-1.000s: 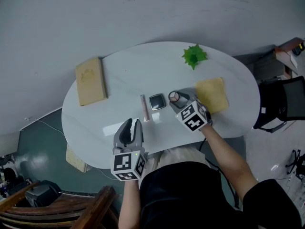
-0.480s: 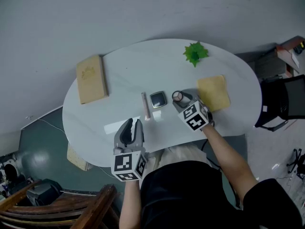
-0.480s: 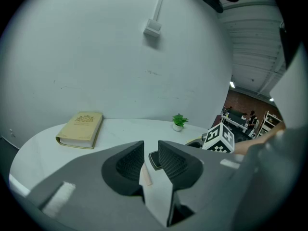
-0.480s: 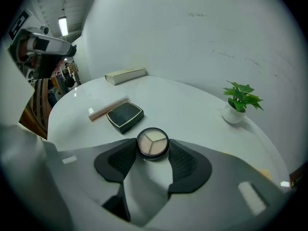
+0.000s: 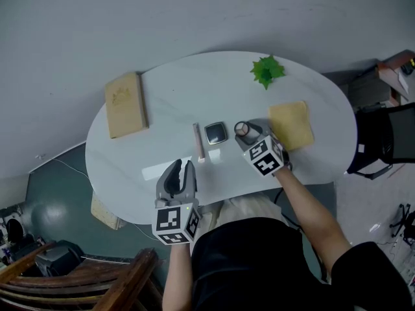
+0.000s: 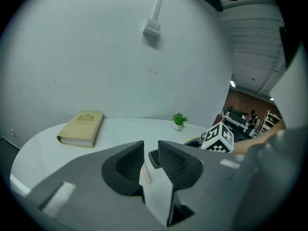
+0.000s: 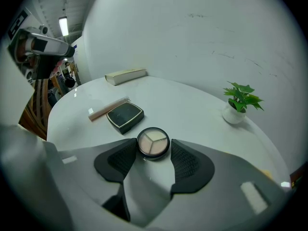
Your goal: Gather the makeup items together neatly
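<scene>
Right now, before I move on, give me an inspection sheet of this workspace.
Surface: white oval table, glossy.
Job's things: pink tube and black square compact lie side by side mid-table; round compact is just right of them.
Clutter: book at the left, small plant at the far side, tan mat at the right.
Grippers: left gripper open and empty, at the near edge; right gripper closed on the round compact.
Cables: one white cable on the floor, left of the table.
Surroundings: wooden chair near left, black chair at right.
</scene>
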Available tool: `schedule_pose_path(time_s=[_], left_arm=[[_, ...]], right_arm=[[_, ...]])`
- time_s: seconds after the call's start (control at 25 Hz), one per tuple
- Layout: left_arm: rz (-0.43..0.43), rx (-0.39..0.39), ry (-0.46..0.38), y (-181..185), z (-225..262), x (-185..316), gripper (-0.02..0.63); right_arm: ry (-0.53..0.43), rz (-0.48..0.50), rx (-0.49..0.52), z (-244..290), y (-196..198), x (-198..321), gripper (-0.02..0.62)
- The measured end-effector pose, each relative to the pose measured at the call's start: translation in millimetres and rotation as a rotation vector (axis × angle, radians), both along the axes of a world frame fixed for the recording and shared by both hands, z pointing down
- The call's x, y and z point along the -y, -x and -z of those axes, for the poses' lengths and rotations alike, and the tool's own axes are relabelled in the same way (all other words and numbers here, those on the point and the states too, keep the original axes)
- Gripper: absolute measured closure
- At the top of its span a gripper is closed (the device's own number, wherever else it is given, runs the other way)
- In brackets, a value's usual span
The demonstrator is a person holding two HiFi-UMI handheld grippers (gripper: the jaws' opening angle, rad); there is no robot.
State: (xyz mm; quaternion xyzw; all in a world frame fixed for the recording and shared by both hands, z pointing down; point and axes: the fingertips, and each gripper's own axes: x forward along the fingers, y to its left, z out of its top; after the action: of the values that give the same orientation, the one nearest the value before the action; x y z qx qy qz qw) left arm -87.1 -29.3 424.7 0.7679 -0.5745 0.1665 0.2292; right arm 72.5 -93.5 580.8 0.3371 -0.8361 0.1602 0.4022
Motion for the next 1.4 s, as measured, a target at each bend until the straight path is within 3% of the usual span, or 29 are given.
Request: schedule_pose_path(time_s=[0.36,1.12,1.4], left_arm=[[0.018,-0.011,-0.017,0.4,2.6,-6.2,0.518],[-0.130,-0.053,-0.052,9.6,13.3,-26.7,0.518],[-0.193,-0.075,-0.097,15.3,32.7,-37.1,0.518]], right_arm=[[-0.023,0.011,0.023,11.9,1.3,-6.7,0.373],[-0.144,-0.089,0.063,90.6,22.0,-61.6,0.376],[-0.211,-0.118,0.109,138.5,48.6,-92.8,0.442]])
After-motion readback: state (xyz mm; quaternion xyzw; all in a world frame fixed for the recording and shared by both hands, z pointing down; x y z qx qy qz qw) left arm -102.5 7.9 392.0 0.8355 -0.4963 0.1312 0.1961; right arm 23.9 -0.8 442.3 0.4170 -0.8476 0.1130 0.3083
